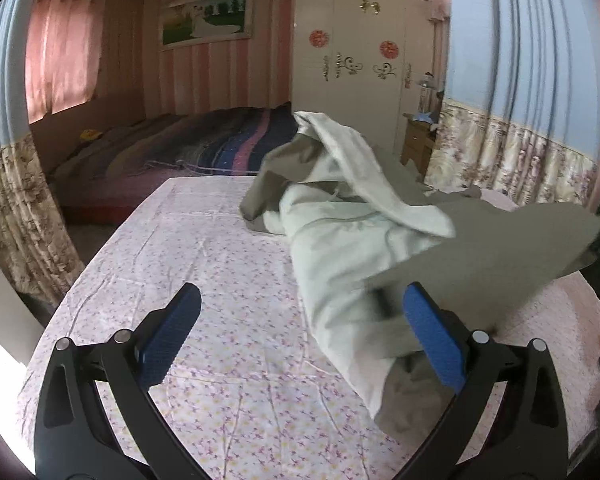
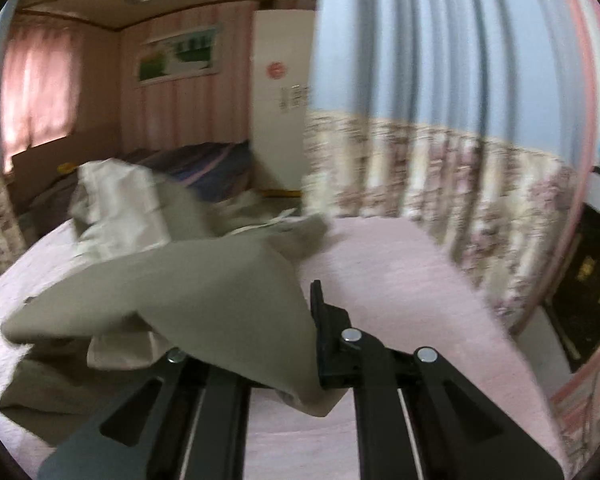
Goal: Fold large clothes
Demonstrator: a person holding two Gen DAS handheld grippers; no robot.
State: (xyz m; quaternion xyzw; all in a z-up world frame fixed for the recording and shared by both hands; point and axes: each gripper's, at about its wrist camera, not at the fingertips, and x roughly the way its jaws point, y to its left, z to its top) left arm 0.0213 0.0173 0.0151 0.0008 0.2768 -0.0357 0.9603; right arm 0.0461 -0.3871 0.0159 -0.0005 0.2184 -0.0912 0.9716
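Jaws of the right gripper (image 2: 314,320) are pressed together on a fold of the grey-green garment (image 2: 204,280), which drapes over the left finger and hides it; the cloth is lifted off the surface and stretches away to the left in the right wrist view. Jaws of the left gripper (image 1: 300,320) stand spread wide, blue pads (image 1: 172,336) apart, nothing pinched between them; the garment's pale lining lies just beyond and partly behind the right-hand pad. The garment sits in a crumpled heap on the floral pink sheet (image 1: 180,264), one part raised in a peak. Beyond the sheet are a striped bed (image 1: 188,148), white wardrobe (image 1: 356,80) and blue curtain (image 2: 440,48)
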